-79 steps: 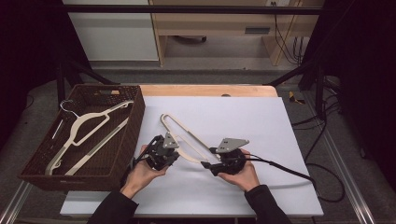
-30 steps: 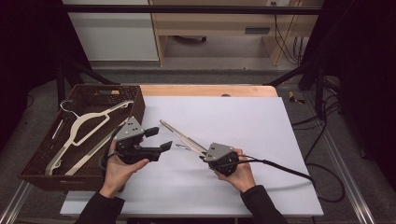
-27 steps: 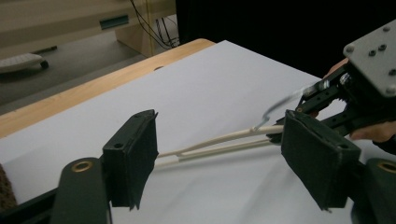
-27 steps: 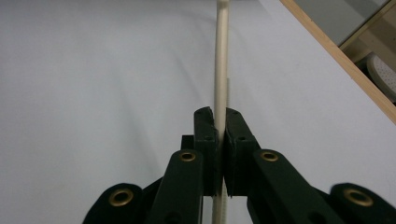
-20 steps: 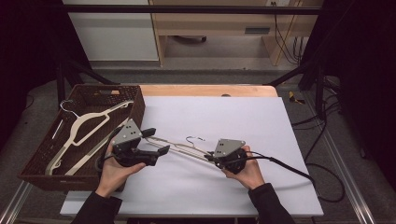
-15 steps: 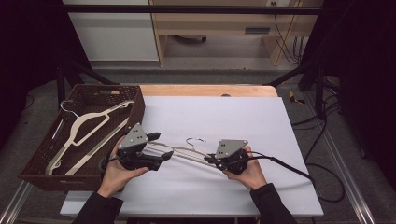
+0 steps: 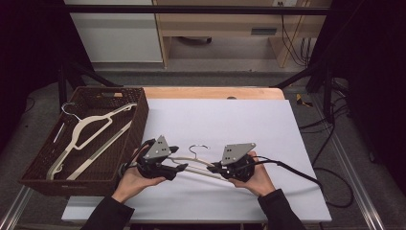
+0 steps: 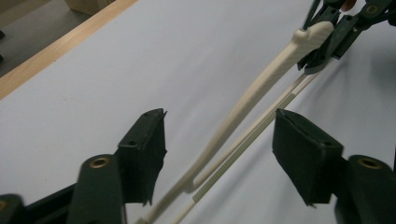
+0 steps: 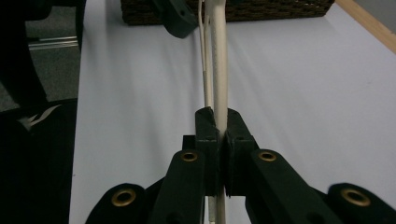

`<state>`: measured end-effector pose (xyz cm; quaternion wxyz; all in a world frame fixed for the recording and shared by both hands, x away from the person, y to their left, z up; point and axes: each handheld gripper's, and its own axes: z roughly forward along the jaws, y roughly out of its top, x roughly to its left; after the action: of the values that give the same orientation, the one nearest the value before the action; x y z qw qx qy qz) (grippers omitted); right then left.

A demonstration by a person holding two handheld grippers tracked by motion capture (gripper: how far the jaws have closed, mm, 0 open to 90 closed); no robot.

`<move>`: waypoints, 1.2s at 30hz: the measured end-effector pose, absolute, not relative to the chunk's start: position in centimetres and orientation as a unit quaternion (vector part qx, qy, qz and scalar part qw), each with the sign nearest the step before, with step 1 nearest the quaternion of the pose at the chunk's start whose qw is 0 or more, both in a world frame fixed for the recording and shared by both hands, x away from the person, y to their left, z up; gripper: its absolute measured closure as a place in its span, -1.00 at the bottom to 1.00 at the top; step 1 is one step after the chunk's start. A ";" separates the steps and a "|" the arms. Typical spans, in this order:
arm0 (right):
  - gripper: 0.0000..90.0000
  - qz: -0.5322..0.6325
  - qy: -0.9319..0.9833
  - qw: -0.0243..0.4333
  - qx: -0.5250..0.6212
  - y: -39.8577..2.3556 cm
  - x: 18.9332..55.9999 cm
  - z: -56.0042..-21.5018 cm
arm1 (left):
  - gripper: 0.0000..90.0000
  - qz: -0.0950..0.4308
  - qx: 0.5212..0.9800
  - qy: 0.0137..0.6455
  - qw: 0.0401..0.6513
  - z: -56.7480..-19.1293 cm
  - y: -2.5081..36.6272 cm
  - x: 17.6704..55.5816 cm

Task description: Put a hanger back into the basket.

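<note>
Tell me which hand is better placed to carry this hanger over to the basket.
Left. Its tongs straddle the hanger at the end nearest the wicker basket, and have just been closing without gripping yet. The right tongs, clamped on the far end, sit farther from it.

On your left, a dark woven basket (image 7: 136, 125) stands at the edge of the white surface (image 7: 230, 115), touching it. Two cream hangers (image 7: 91, 136) lie inside it, one overlapping the other. Beyond the surface's far wooden edge (image 7: 210, 92) you see a pale cabinet (image 7: 119, 33).
</note>
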<state>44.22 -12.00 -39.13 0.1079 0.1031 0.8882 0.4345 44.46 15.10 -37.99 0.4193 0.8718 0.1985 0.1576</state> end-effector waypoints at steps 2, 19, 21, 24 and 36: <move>0.94 0.433 0.890 0.102 0.099 -11.9 44.2 -39.2 | 0.00 0.163 0.876 0.193 0.411 -38.2 15.0 44.5; 0.73 0.437 0.883 0.113 0.132 -12.2 44.6 -39.1 | 0.78 0.109 0.898 0.173 0.389 -38.4 14.3 43.8; 0.62 0.441 0.879 0.114 0.141 -12.3 44.7 -39.1 | 0.81 0.106 0.899 0.171 0.389 -38.4 14.1 43.6; 0.44 0.447 0.872 0.128 0.154 -12.3 44.9 -39.2 | 0.87 0.091 0.899 0.167 0.395 -38.2 13.8 43.3; -0.16 0.504 0.825 0.159 0.198 -15.0 45.0 -37.6 | 0.91 0.114 0.863 0.233 0.434 -36.4 15.2 43.0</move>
<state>44.95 -15.03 -37.58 0.1594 0.1979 0.8254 0.5041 42.99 15.23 -36.39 0.4343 0.8625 0.2332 0.1143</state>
